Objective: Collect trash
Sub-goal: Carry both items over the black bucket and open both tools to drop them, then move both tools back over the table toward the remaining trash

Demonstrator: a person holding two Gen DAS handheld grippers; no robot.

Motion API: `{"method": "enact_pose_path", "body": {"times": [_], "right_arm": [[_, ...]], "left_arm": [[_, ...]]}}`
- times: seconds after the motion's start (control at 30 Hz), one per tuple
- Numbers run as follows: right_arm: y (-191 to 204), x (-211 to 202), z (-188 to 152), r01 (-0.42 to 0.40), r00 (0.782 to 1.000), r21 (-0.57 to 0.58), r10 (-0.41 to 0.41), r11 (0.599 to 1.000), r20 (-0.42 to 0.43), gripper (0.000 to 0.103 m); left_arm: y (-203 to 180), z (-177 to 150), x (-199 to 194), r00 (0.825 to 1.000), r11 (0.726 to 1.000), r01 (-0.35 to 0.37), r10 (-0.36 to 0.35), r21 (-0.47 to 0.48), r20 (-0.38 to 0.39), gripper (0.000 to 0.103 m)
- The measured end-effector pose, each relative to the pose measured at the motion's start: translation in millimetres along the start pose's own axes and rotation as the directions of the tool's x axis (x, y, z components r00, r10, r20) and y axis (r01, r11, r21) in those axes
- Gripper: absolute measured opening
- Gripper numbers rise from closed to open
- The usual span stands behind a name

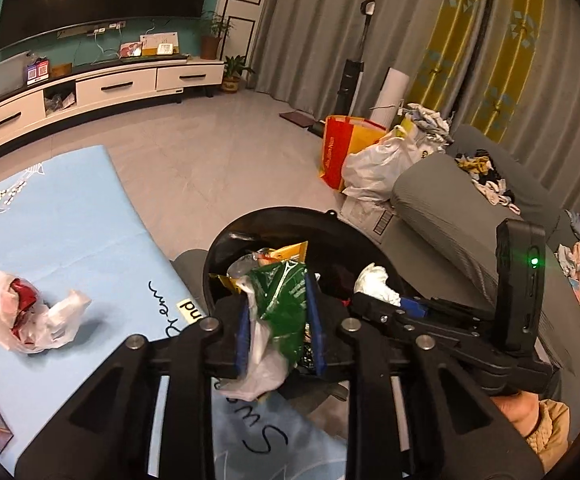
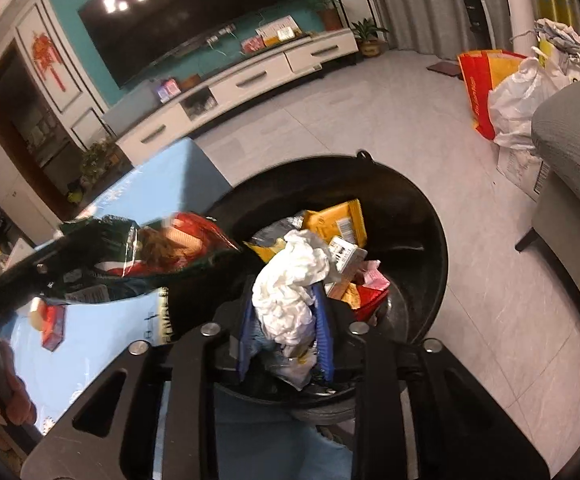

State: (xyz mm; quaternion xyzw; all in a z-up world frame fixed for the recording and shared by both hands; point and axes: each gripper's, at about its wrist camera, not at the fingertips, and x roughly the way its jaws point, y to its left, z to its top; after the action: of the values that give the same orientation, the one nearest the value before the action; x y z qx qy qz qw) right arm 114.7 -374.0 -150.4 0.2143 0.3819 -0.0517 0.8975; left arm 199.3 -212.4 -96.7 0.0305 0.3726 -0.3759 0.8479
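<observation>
Over the black bin (image 1: 274, 224), in the left wrist view, the left gripper (image 1: 280, 320) has a green snack wrapper (image 1: 286, 296) and a clear plastic bag (image 1: 262, 356) between its blue pads (image 1: 243, 336); whether the pads press on them or have let go I cannot tell. The bin already has a yellow packet (image 1: 290, 250) and other scraps in it. To the left, on the light blue mat (image 1: 70, 216), lies a crumpled plastic bag with red wrappers (image 1: 22, 312), well apart from the bin. The right gripper (image 1: 410, 304) enters from the right with white tissue at its tip.

In the right wrist view, the right gripper (image 2: 286, 320) sits above the same bin (image 2: 418, 216) with a wad of white tissue (image 2: 290, 284) between its blue pads (image 2: 324, 332) (again, clamped or loosened I cannot say). Beneath it lie a yellow packet (image 2: 338, 220) and a red wrapper (image 2: 374, 296). At the left, the other gripper's blurred wrapper hangs over the bin's edge.
</observation>
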Motion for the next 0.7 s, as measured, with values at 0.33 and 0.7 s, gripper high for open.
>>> {"method": "enact_pose_path", "body": {"times": [0.33,0.7], "right_arm": [[-2.9,-10.9,-5.3,0.022,1.000,0.026,-0.022,0.999,0.006,0.065],[17.2,-48.2,-26.1,0.025,0.999,0.017,-0.025,1.000,-0.028,0.079]], "left_arm": [[21.6,-9.5,-29.1,0.998,0.998,-0.032,0.034,-0.045,0.047,0.089],[51.1,-59.8,-93.3,0.988,0.982,-0.151,0.154,-0.110,0.019,0.100]]}}
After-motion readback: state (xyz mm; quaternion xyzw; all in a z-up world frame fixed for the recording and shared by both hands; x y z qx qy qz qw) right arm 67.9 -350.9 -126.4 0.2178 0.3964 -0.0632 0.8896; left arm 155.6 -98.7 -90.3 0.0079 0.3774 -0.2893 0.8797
